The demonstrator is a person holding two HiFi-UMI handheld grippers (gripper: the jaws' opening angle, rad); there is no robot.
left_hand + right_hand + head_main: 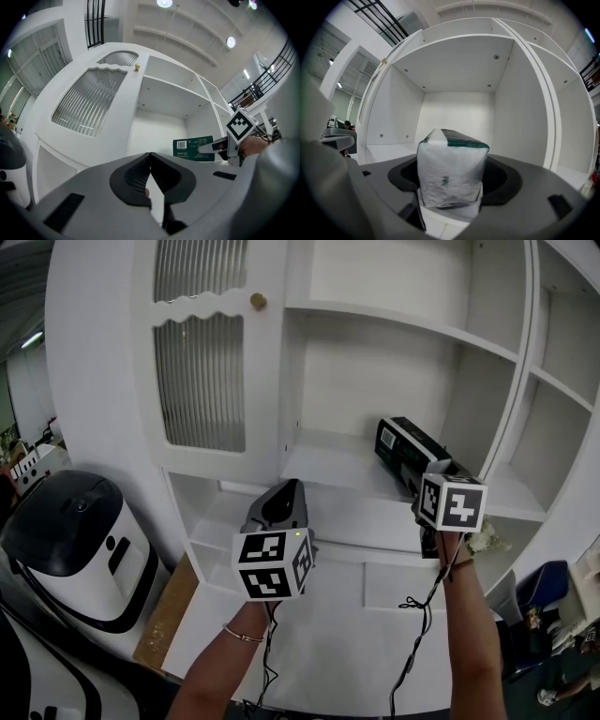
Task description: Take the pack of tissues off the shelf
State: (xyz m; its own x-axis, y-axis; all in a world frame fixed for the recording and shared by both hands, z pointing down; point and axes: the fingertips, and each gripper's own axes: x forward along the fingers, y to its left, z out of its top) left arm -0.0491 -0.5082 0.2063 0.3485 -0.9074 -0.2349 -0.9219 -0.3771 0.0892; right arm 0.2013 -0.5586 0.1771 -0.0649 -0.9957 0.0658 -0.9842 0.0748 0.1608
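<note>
Item one, far left: a rounded white machine with a black top (70, 540), standing on the floor and no part of the job. Item two: a brown cardboard sheet (169, 610) leaning at the cabinet's foot. Item three: the cabinet door (199, 381) with ribbed panes and a small brass knob (258, 301), swung open. Item four: my left hand-held gripper (289, 491), jaws pressed together on nothing, idle and pointed at the lower open bay. Item five: the shelf (328, 465), white and bare apart from the task's thing. Item six: the pack of tissues (401, 444), dark green with a barcode end, lying lengthwise at the right of that shelf bay, its far end tipped up. Item seven: my right hand-held gripper (417, 474), clenched on the near end of the pack, which fills the gap between its jaws. Status, as I judge it: the grasp is made. Whether the pack has left the board I cannot tell, and drawing it out of the bay is not yet done.
</note>
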